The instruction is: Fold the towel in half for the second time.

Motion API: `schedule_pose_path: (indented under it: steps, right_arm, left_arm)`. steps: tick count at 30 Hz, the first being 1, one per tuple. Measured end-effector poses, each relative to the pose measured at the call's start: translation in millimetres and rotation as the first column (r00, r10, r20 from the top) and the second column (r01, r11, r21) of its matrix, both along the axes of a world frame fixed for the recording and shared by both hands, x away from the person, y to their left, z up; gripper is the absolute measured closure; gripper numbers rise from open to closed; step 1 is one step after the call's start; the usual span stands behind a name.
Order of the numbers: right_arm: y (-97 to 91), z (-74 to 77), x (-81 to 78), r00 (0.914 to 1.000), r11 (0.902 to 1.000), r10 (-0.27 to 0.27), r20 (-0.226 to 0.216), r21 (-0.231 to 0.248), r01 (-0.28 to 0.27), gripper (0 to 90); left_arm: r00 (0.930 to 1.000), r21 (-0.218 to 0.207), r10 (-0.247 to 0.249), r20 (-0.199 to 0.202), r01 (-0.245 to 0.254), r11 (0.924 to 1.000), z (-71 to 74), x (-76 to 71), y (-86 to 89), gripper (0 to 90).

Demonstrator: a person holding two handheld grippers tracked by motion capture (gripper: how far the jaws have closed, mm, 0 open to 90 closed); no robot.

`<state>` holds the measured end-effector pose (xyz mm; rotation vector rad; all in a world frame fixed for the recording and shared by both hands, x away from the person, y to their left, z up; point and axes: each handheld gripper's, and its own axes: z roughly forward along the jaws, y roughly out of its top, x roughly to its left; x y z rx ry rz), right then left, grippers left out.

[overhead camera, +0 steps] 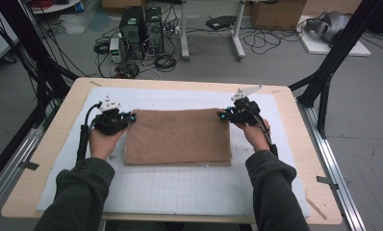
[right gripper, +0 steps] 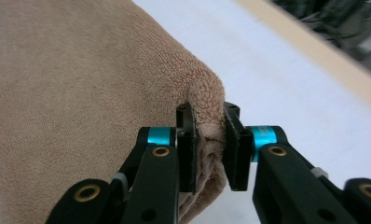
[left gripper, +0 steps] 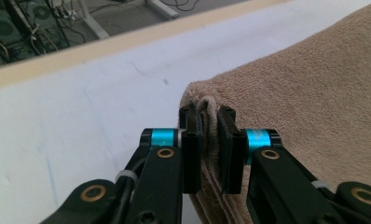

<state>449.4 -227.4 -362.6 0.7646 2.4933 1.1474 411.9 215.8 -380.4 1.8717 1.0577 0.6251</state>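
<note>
A tan, fuzzy towel [overhead camera: 178, 137] lay folded mid-frame on the worktop [overhead camera: 59, 139]; the left gripper [overhead camera: 130, 117] and right gripper [overhead camera: 222, 115] each pinched an upper corner between their jaws.

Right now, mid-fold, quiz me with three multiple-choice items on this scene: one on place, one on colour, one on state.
1. Where does the towel lie?
A. on the white mat
B. on the floor
C. over a chair

2. What colour is the towel?
A. blue
B. light brown
C. green

3. How do the jaws of the left gripper and right gripper stand?
A. both open above the towel
B. one open, one shut
C. each shut on a far towel corner

Key: 1 A, the mat shows all around it; 2 B, plain in every view; 3 C, both gripper views show pads pressing folded terry edges.
</note>
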Motion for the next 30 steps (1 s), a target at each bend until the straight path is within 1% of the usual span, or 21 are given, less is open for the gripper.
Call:
schedule_pose_path:
  steps: [1, 2, 3, 4, 5, 6, 8, 9, 11, 12, 13, 14, 15, 17, 18, 21, 22, 23, 24, 27, 30]
  right_arm:
    - [1.5, 1.5, 8.4, 0.9996, 0.9995, -0.030, 0.002, -0.003, 0.030, 68.9]
    - [2.3, 0.6, 13.2, 0.9983, 0.9983, -0.059, 0.004, -0.001, 0.059, 60.3]
    - [2.5, -0.9, 14.8, 0.9965, 0.9965, -0.083, 0.006, 0.002, 0.083, 54.1]
    - [2.6, -4.0, 15.8, 0.9954, 0.9952, -0.094, -0.020, 0.024, 0.095, 53.5]
    - [3.8, -8.5, 14.5, 0.9951, 0.9970, -0.067, -0.072, 0.034, 0.070, 52.4]
    - [5.6, -11.8, 9.7, 0.9960, 0.9985, -0.054, -0.071, 0.009, 0.055, 52.5]
    - [7.2, -17.2, 4.5, 0.9902, 0.9997, -0.024, -0.137, 0.004, 0.025, 51.8]
    - [8.5, -19.9, -0.8, 0.9892, 1.0000, -0.001, -0.146, 0.008, 0.002, 53.2]
    - [10.3, -22.3, -16.5, 0.9923, 0.9993, 0.035, -0.119, 0.014, -0.033, 54.7]
    - [11.1, -24.2, -22.7, 0.9888, 0.9981, 0.056, -0.138, 0.031, -0.052, 54.3]
    - [12.3, -25.9, -30.0, 0.9872, 0.9973, 0.072, -0.142, 0.024, -0.069, 54.4]
    - [13.6, -27.7, -38.0, 0.9883, 0.9969, 0.079, -0.131, 0.007, -0.078, 55.1]
    - [14.0, -29.9, -44.5, 0.9871, 0.9958, 0.090, -0.133, -0.003, -0.091, 56.4]
    - [13.2, -35.8, -55.4, 0.9844, 0.9944, 0.103, -0.143, -0.011, -0.105, 59.3]
    - [12.0, -40.0, -61.1, 0.9825, 0.9933, 0.114, -0.147, -0.003, -0.116, 61.6]
    - [9.3, -55.5, -70.7, 0.9780, 0.9921, 0.114, -0.175, -0.032, -0.122, 62.8]
    - [8.1, -62.9, -72.7, 0.9747, 0.9913, 0.117, -0.190, -0.038, -0.126, 63.7]
    - [7.4, -66.3, -74.1, 0.9764, 0.9925, 0.112, -0.185, -0.029, -0.119, 65.0]
    - [6.0, -69.0, -75.3, 0.9801, 0.9938, 0.106, -0.167, -0.014, -0.110, 69.8]
    - [6.9, -67.7, -75.0, 0.9839, 0.9923, 0.114, -0.138, -0.033, -0.120, 83.9]
    - [6.2, -60.0, -73.9, 0.9870, 0.9935, 0.108, -0.119, -0.025, -0.111, 85.0]
  left_arm:
    - [0.9993, 0.027, 0.038, 0.003, -0.038, 0.9989, 2.1, 6.8, 1.2, 70.6]
    - [0.9978, 0.028, 0.066, -0.002, -0.066, 0.9974, 2.8, 9.9, 3.5, 59.4]
    - [0.9967, 0.001, 0.080, -0.017, -0.080, 0.9968, 1.8, 11.8, 8.2, 53.9]
    - [0.9971, -0.026, 0.058, -0.050, -0.059, 0.9979, -1.2, 11.1, 13.0, 51.1]
    - [0.9977, -0.012, 0.034, -0.058, -0.035, 0.9993, -4.1, 7.3, 15.2, 51.0]
    - [0.9980, 0.000, 0.015, -0.062, -0.015, 0.9999, -7.5, 2.0, 16.3, 50.7]
    - [0.9978, -0.002, -0.023, -0.063, 0.023, 0.9997, -14.2, -12.1, 18.1, 50.6]
    - [0.9969, 0.007, -0.040, -0.068, 0.041, 0.9991, -17.5, -19.8, 18.6, 50.8]
    - [0.9952, 0.013, -0.069, -0.070, 0.070, 0.9975, -24.1, -36.0, 17.9, 50.0]
    - [0.9940, 0.023, -0.081, -0.074, 0.083, 0.9963, -26.5, -43.5, 17.2, 49.6]
    - [0.9924, 0.032, -0.099, -0.072, 0.102, 0.9943, -28.6, -50.6, 16.9, 49.5]
    - [0.9906, 0.010, -0.116, -0.073, 0.117, 0.9931, -31.2, -57.1, 15.4, 49.6]
    - [0.9875, 0.011, -0.131, -0.087, 0.133, 0.9911, -32.4, -60.9, 13.9, 50.1]
    - [0.9730, 0.004, -0.204, -0.108, 0.206, 0.9786, -38.4, -72.8, 10.0, 52.0]
    - [0.9655, 0.027, -0.226, -0.129, 0.231, 0.9725, -41.1, -76.6, 8.2, 55.4]
    - [0.9580, 0.087, -0.237, -0.162, 0.253, 0.9636, -54.4, -81.0, 6.8, 62.7]
    - [0.9588, 0.094, -0.236, -0.158, 0.253, 0.9630, -57.9, -81.5, 7.0, 65.9]
    - [0.9647, 0.096, -0.226, -0.135, 0.240, 0.9661, -60.1, -82.5, 7.1, 69.4]
    - [0.9652, 0.101, -0.224, -0.135, 0.238, 0.9659, -59.6, -81.6, 6.8, 74.7]
    - [0.9682, 0.126, -0.215, -0.127, 0.231, 0.9647, -56.7, -81.2, 4.0, 82.8]
    - [0.9778, 0.113, -0.186, -0.096, 0.196, 0.9740, -49.3, -80.8, 6.2, 84.8]
